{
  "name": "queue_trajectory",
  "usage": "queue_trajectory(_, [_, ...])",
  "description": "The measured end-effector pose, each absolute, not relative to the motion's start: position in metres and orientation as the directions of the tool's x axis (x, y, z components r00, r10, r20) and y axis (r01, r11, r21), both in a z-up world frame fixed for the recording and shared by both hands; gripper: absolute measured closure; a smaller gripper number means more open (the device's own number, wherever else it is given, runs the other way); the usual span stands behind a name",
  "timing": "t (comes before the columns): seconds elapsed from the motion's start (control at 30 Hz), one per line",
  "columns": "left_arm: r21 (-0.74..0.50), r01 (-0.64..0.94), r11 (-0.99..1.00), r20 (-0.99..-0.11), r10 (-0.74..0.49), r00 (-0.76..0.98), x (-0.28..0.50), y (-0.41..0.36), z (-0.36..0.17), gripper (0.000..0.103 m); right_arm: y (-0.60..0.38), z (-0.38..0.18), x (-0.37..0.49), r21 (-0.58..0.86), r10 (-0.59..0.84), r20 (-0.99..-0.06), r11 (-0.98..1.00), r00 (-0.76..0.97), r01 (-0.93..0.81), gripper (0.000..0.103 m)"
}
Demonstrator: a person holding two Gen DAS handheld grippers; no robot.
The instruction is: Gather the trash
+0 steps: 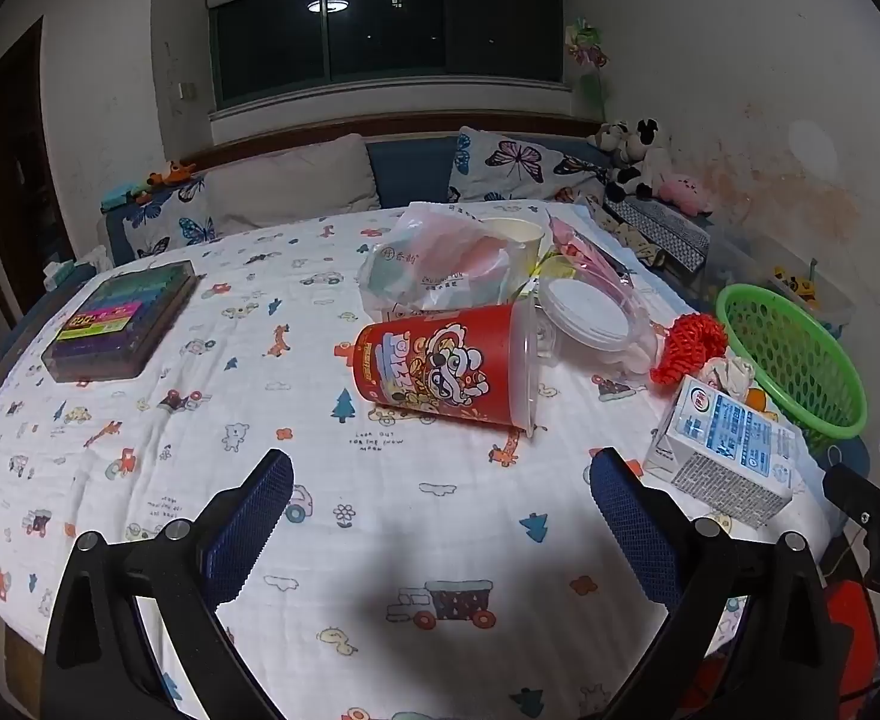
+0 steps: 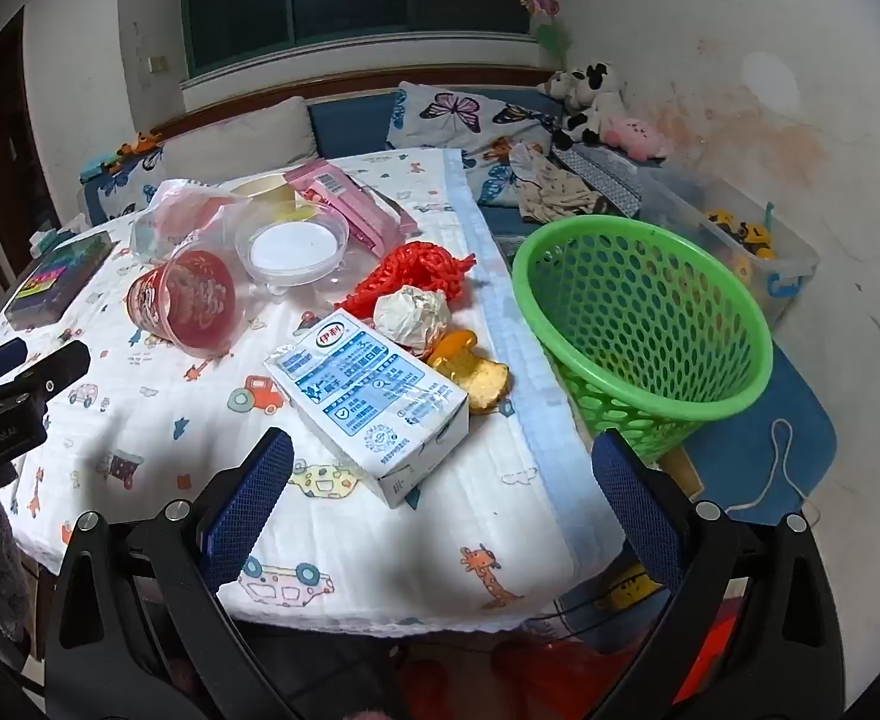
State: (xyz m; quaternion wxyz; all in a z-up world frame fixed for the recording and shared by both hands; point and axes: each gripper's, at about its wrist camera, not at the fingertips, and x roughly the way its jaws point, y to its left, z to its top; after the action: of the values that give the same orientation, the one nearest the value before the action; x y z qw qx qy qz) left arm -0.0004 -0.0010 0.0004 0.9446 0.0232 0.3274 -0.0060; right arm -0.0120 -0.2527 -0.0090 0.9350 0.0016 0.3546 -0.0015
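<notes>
Hovering spread and empty, the right gripper [image 2: 442,468] faces the milk carton [image 2: 368,402]; the left gripper [image 1: 440,492] (also spread) faces the red cup [image 1: 445,369], because the green basket [image 2: 643,312] waits beside.

cup [image 1: 445,372] left of carton [image 1: 721,456] | basket [image 2: 643,318] right of carton

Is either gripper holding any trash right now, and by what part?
Nothing is held. The left gripper and right gripper both have their jaws open and empty above the table; the milk carton lies untouched.
</notes>
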Motion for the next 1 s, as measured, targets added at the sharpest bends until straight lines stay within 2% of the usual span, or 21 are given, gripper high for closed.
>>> queue_trajectory(1.0, [0.024, 0.025, 0.999, -0.617, -0.005, 0.787, 0.0003, 0.0003, 0.0061, 0.007, -0.2534, -0.0096, -0.0103, 0.015, 0.004, -0.663, 1.000, 0.749, 0.008, 0.004])
